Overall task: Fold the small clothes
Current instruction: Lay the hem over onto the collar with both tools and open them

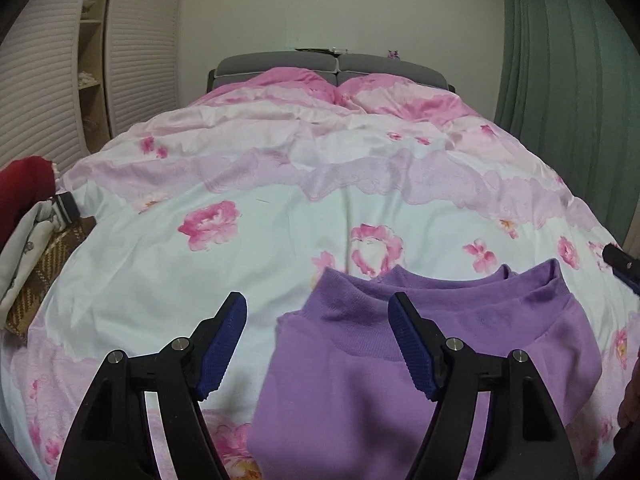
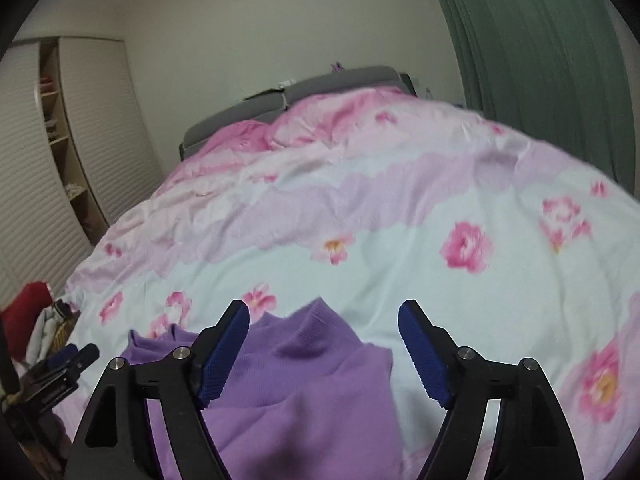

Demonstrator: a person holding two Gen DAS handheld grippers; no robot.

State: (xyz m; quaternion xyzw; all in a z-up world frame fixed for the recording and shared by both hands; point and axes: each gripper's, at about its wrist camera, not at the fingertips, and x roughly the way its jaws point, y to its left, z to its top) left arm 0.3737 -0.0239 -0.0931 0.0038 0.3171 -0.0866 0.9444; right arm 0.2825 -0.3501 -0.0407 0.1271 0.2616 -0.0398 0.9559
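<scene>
At the near edge of the bed (image 1: 280, 208), the purple garment (image 1: 360, 380) lies bunched under my tools. My left tool (image 1: 318, 344) and right tool (image 2: 324, 350) both gape wide, holding nothing. I risk pinching the duvet along with the layered fabric.

Purple garment (image 1: 360, 380) w/ ribbed cuffs lies partly folded, flat on floral bedspread (image 1: 240, 260).
</scene>
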